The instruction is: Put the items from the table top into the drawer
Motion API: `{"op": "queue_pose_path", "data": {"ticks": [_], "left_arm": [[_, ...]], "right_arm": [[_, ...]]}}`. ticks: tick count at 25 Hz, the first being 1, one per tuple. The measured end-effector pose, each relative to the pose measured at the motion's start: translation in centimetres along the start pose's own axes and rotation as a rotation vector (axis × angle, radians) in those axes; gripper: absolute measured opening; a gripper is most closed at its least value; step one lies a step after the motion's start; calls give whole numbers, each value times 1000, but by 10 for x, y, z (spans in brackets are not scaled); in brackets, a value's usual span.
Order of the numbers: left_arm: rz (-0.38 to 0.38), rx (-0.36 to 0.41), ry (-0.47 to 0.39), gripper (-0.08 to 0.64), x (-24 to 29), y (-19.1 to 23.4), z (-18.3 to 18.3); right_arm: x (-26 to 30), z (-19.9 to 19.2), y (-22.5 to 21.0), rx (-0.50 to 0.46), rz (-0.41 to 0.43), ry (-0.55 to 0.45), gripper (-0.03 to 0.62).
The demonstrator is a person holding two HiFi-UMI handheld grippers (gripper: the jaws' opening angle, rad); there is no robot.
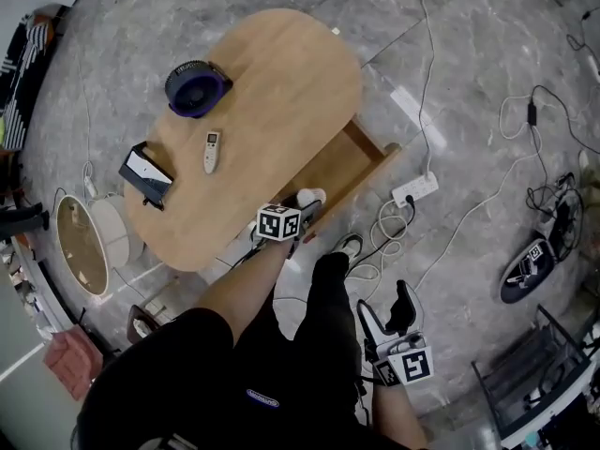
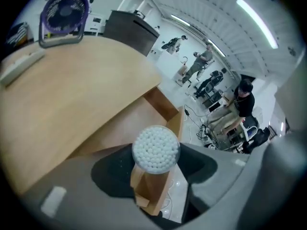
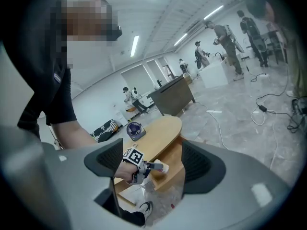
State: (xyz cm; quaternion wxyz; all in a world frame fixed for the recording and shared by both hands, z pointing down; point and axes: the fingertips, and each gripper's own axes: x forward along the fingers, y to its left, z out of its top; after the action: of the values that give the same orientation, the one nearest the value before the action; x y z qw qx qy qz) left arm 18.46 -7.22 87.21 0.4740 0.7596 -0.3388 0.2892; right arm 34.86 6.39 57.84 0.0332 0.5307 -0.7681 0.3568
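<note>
Lying on the left part of the oval light-wood table (image 1: 281, 64), as the head view shows it, are a flat black-and-white box (image 1: 145, 174) near the edge, a slim white remote control (image 1: 212, 151) just right of it, and a small round purple-and-black fan (image 1: 198, 89) farther back. All three sit apart from one another.

On the table's right side the shallow wooden drawer (image 1: 342, 162) stands pulled out. The left gripper (image 1: 305, 209) reaches over the drawer's near end, its jaws closed on a clear round tub of white cotton swabs (image 1: 312, 198). In the left gripper view the tub (image 2: 156, 149) is pinched between the two dark pads with the swab tips facing the camera. The drawer's bare wooden floor (image 2: 129, 123) lies behind and below it. Whether the tub touches the drawer cannot be told.

Just right of the drawer, a white power strip (image 1: 415, 189) lies on the grey stone floor (image 1: 469, 82) among loose cables.

The right gripper (image 1: 387, 315) hangs low beside the person's black-clad leg (image 1: 328, 298), well apart from the table. Its jaws stand wide with nothing between them. Through that gap, the right gripper view (image 3: 148, 164) looks across at the left gripper and the table.
</note>
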Motion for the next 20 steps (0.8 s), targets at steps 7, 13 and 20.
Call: {"op": "queue_pose_path", "data": {"ticks": [7,13,20], "left_arm": [[-79,-306,10,276,26,16,-35],[-66,-488,-19,275,39,23,-26],[11,-649,70,275,50,29,-31]], "right_arm": [[6,-16,-5,3,36,24,399],[11,-30,2,9,58,45,396],[18,-25,18,-33,97,47,396]]}}
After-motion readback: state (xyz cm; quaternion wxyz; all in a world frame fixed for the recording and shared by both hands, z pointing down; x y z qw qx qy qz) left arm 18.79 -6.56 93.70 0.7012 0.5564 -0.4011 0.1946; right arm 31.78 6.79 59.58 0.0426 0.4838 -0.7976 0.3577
